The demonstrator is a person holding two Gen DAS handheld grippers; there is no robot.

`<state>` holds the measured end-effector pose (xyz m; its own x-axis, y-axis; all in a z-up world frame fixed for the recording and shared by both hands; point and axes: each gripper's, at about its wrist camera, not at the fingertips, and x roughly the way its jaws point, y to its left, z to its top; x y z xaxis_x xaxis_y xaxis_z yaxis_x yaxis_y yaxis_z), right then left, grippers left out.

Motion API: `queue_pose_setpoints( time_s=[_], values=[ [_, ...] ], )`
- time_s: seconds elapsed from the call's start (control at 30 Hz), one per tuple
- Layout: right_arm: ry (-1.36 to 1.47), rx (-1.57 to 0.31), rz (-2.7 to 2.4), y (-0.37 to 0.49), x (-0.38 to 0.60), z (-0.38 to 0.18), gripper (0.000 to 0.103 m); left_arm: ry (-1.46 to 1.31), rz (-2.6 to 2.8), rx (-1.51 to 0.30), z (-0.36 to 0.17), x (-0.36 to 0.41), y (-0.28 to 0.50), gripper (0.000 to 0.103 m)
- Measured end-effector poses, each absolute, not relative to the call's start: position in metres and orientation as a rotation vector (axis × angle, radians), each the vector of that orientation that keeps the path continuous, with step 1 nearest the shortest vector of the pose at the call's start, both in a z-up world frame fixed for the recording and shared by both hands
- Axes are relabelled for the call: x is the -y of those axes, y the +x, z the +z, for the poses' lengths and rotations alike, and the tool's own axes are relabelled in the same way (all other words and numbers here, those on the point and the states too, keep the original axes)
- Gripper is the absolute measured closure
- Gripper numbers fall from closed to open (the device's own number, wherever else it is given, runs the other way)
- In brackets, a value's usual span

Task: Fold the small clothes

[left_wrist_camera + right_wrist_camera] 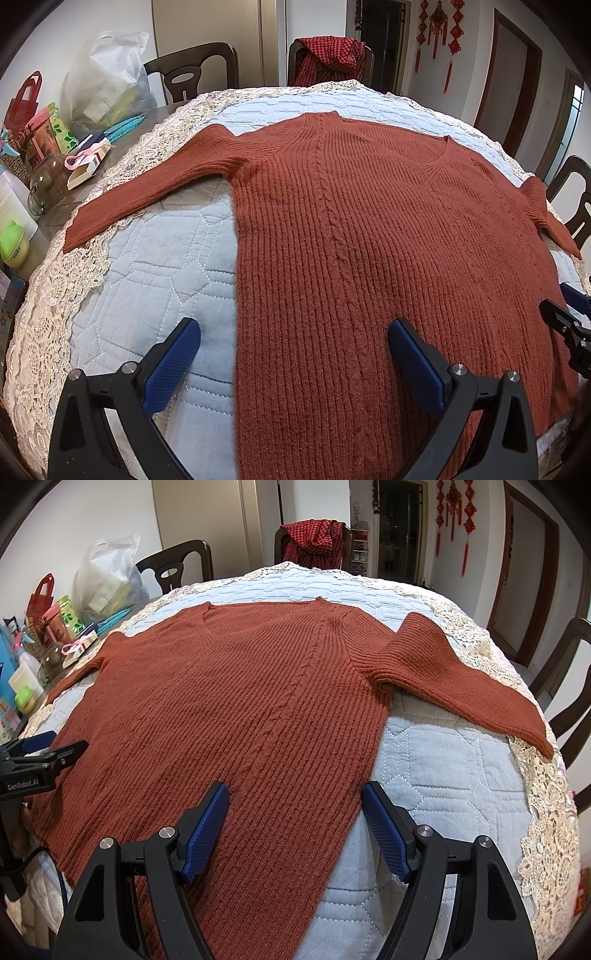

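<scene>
sweater [369, 240] flat, hem between parted tongs [293, 363]

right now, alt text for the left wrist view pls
A rust-red ribbed sweater lies flat, sleeves spread, on a pale blue quilted cover. The open left gripper hovers over its near left edge, with the right gripper at the frame's right edge.
</scene>
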<state>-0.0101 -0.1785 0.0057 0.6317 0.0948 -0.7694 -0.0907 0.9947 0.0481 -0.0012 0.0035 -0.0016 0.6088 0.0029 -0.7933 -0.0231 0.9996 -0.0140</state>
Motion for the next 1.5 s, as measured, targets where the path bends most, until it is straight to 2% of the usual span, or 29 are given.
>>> queue_pose_setpoints(
  time_s=[1.5],
  values=[
    [0.009,-0.88,0.108,-0.0105,0.1784,0.0045,0.028,-0.021,0.022,-0.908,0.0028,-0.0005,-0.0002,0.0]
  ],
)
